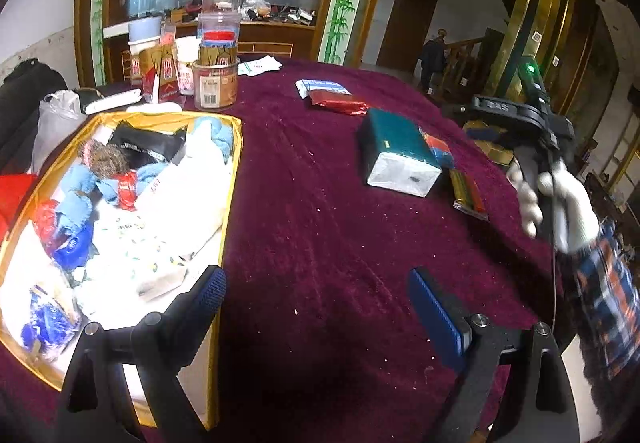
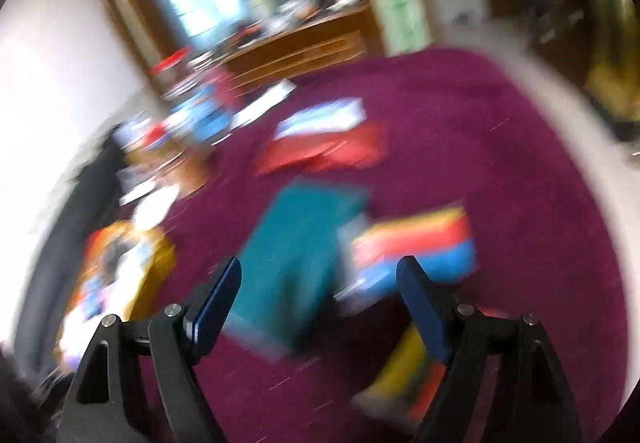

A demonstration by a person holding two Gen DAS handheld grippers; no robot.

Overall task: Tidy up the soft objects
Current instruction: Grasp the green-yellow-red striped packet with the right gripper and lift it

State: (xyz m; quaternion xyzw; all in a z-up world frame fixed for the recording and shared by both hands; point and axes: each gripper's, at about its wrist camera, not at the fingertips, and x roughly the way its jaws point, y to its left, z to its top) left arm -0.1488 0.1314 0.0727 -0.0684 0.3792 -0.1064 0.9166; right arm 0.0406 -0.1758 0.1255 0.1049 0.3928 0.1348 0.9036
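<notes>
Teal tissue pack (image 1: 400, 153) lying on the bench toward its right side, well apart from the yellow-rimmed box (image 1: 234, 171) at the left edge. Likely light and squashy under its plastic wrap (slick film, so apt to slide under a shallow pinch). Best taken across the narrow width, mid-length, pads square on the two long faces; the white end face (image 1: 404, 175) looks flatter but gives less purchase. Multicoloured cloth bundle (image 1: 439, 153) touching the pack's right flank, a striped flat packet (image 1: 468, 195) just beside it nearer the bench's edge, a red foil pouch (image 1: 340, 103) and a white-blue sachet (image 1: 320, 87) farther back: all soft or limp, probably easy to crumple.

Right hand-held gripper (image 2: 320, 295) spread wide with nothing between the pads, aimed down over the teal pack in its own heavily smeared view; not touching anything as far as can be told. Gloved hand (image 1: 556, 199) on its handle at the right, plaid sleeve below. Left hand-held gripper (image 1: 316, 303) also spread and empty, over bare cloth beside the box's near corner.

Bench covered in maroon velvet-like cloth (image 1: 320, 243), napped, speckled with pale crumbs (some drag to be expected when sliding things). Box already heaped with bags and blue rags (image 1: 80, 183). Jars and cartons (image 1: 212, 83) crowding the far left corner. Beyond: a glazed wooden partition, bamboo-painted panels, a dim hall with a stair.
</notes>
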